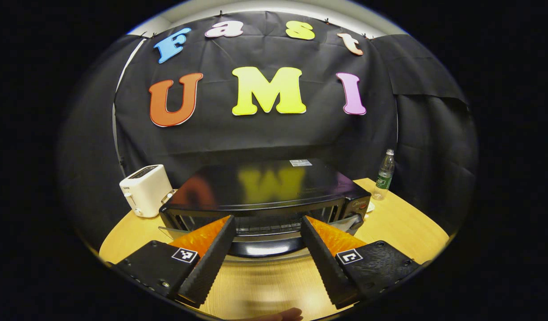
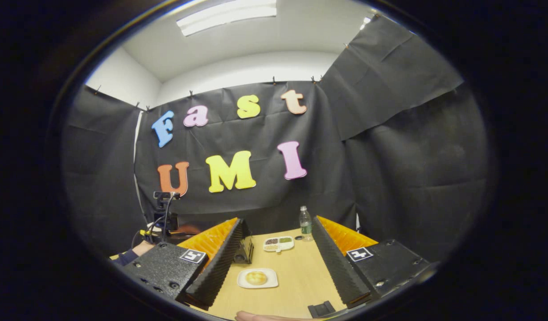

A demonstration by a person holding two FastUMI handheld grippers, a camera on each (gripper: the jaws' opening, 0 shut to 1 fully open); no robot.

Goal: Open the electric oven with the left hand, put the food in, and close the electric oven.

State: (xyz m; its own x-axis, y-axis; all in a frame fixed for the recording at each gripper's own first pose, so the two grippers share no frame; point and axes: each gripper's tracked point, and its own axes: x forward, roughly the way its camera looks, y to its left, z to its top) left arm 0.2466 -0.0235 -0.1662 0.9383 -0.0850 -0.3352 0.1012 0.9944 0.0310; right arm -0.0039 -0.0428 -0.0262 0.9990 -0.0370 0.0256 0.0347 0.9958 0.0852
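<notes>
Both grippers spread, we see: left gripper point(image 1: 267, 223) at the oven point(image 1: 265, 196) door at 12 o'clock; right gripper point(image 2: 278, 227) over the table point(image 2: 300, 276), bun point(image 2: 256, 277) on plate point(image 2: 245, 281) at 6.

Nothing legible is showing on the objects. A white sticker point(image 1: 300, 162) is sitting on top of the electric oven point(image 1: 265, 196), a small dark mark on the toaster point(image 1: 145, 189) and a green label on the water bottle point(image 1: 384, 174), all too small or blurred to read.
</notes>
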